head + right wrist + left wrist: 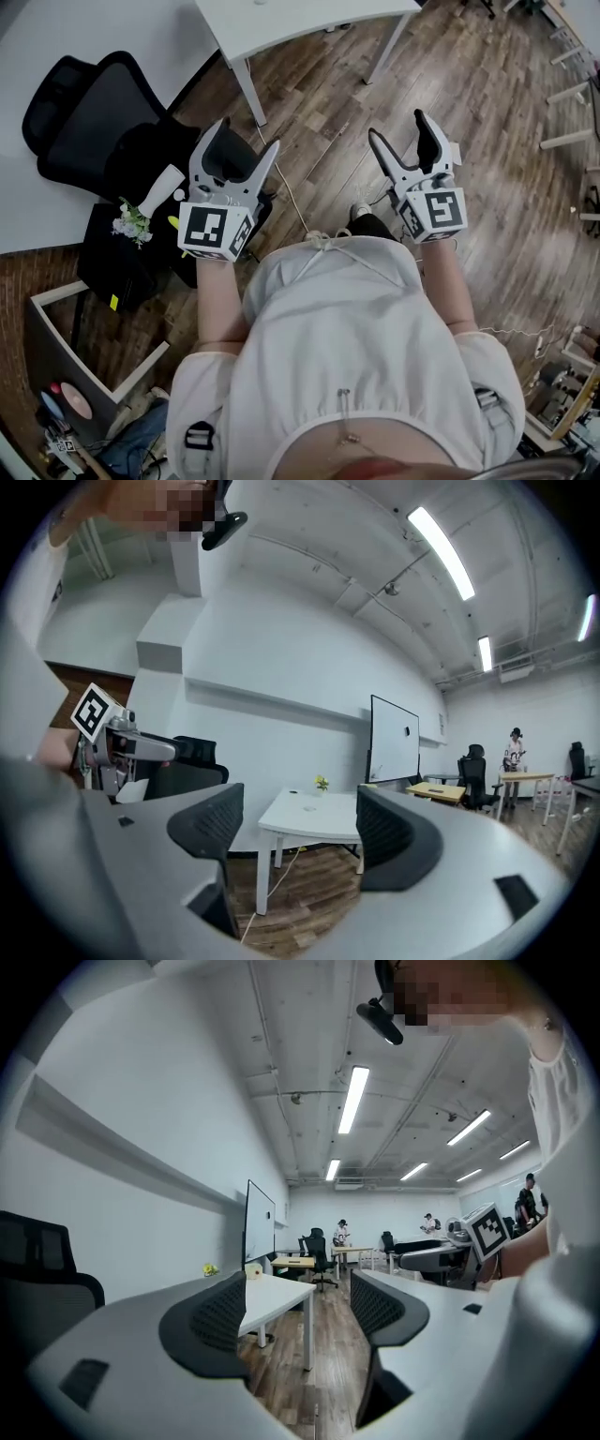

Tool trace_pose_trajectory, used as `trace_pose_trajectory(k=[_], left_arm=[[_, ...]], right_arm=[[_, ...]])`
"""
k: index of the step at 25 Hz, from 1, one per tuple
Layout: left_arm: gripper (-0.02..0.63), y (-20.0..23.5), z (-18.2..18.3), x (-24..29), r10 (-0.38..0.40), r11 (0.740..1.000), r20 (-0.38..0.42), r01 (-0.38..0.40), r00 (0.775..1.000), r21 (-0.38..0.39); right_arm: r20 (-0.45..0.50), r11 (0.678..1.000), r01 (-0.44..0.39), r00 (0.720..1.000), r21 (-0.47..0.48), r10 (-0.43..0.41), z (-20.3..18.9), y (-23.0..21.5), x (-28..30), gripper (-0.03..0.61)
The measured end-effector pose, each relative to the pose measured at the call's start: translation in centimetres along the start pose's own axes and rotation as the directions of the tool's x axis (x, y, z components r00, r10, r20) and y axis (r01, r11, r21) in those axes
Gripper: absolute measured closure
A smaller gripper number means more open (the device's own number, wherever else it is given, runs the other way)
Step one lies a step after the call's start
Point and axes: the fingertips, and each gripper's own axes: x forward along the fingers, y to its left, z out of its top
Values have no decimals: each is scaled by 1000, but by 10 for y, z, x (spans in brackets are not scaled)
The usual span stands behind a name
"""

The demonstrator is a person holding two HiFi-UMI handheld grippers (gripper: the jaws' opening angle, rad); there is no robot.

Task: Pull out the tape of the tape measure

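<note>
- Far left: a black office chair (89, 117) and a small bunch of flowers (131, 225) low beside it, neither part of the job.
- Left gripper (247, 136): held up over the wood floor (487, 122), jaws spread wide, nothing between them but open room.
- White table (281, 23): ahead, beyond and between the two tools, most of its top cut off in the head view.
- Right gripper (398, 125): raised likewise, jaws wide apart, empty.
- Tape measure: not to be found in any view, so nothing to grip yet. Judged to be at the seek-and-approach stage.
- To do it well:
  - Find the case first, and keep both tools open until it sits squarely between one pair of pads.
  - Pin the case firmly with that tool, then close the other on the end hook.
  - Draw straight out in line with the slot, slowly and without twisting, to avoid a kinked blade or a snap-back.
</note>
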Motion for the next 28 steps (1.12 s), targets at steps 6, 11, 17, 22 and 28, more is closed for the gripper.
trace_pose_trajectory(k=[6,11,17,22,28], left_arm=[[268,16,-6,33,29,999,-18,-29,999,-19],[268,27,-17,77,64,998,-64,-65,996,0],[268,42,-23,155,166,986,-108,-167,980,0],[269,47,-16,237,263,964,-112,-266,958,-11],[269,60,-16,327,379,924,-118,-383,918,-9]], right_arm=[[-31,1000,-1,1000,-10,1,-10,-31,27,195],[-52,998,-50,997,27,51,-29,-68,73,195],[-59,984,-174,982,47,177,-49,-128,150,196],[-81,956,-291,952,41,294,-53,-196,217,198],[-81,916,-399,913,38,401,-59,-263,289,215]])
